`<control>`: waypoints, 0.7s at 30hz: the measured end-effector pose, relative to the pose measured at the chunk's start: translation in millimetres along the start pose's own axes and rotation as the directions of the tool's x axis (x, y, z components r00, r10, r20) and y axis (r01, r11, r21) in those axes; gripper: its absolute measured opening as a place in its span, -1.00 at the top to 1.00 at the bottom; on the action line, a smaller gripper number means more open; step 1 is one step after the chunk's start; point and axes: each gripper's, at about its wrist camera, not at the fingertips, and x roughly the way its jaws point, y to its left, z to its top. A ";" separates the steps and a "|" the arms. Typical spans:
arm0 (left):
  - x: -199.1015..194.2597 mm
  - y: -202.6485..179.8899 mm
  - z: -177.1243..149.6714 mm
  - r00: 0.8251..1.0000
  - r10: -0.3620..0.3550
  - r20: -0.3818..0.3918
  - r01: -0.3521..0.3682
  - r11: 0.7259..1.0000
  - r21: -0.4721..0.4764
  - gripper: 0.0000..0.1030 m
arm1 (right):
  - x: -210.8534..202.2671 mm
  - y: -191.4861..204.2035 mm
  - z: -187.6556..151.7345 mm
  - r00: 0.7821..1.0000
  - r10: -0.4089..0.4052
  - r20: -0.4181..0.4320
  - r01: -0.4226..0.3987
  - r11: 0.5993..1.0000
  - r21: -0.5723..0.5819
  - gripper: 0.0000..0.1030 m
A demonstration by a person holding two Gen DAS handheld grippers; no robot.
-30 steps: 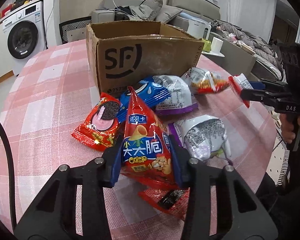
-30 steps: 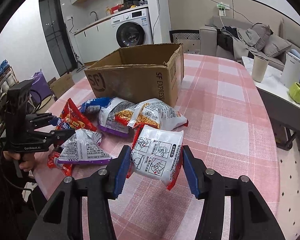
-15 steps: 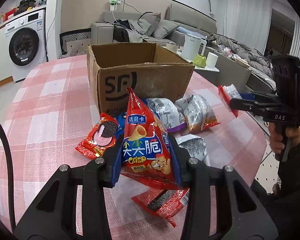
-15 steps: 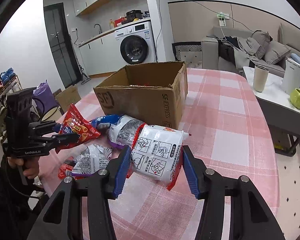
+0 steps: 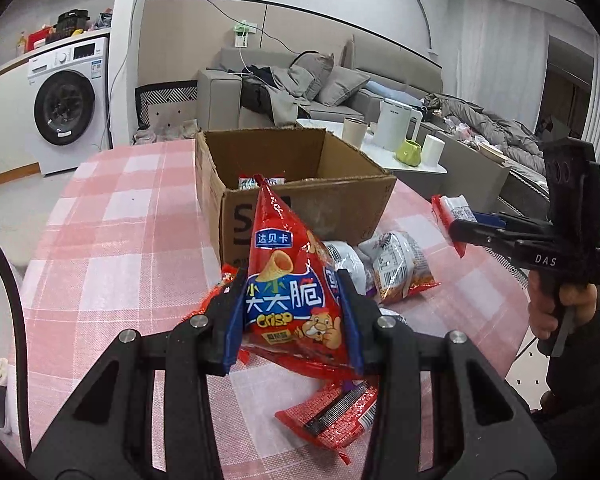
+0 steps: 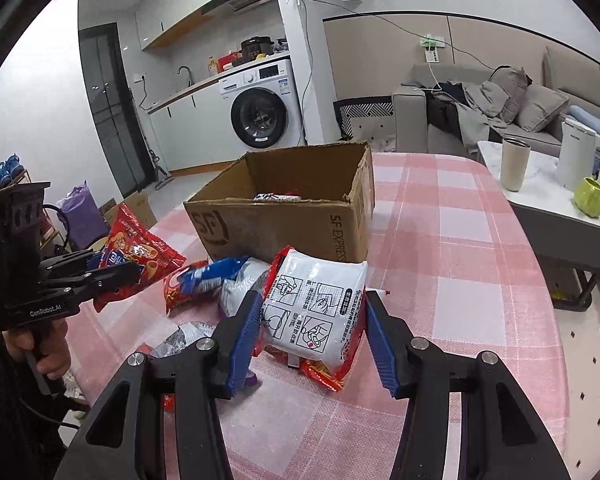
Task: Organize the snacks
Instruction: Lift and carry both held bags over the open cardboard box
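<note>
Cardboard box (image 5: 300, 200) on the table holds a few snack packets (image 5: 260, 181).

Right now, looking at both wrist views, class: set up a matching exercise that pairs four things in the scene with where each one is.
Things:
1. red crisp bag
2. white noodle packet
3. cardboard box
4. green cup

Places:
A. on the white side table
B. clamped in the left gripper
C. open on the pink checked tablecloth, behind the loose snacks
D. clamped in the right gripper

Pairs: 1-B, 2-D, 3-C, 4-A
</note>
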 end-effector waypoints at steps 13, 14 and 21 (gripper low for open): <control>-8.2 3.7 30.5 0.996 0.044 0.073 -0.044 0.999 0.000 0.26 | -9.9 3.7 17.8 0.996 -0.025 0.080 0.021 0.999 0.042 -0.01; -7.5 4.0 33.8 0.996 0.047 0.077 -0.047 0.999 0.000 0.26 | -9.8 4.2 19.8 0.996 -0.025 0.084 0.022 0.999 0.041 -0.01; -2.4 2.6 52.2 0.993 0.062 0.096 -0.063 0.998 0.008 0.26 | 3.0 9.0 41.4 0.996 -0.040 0.083 0.039 0.999 0.009 -0.01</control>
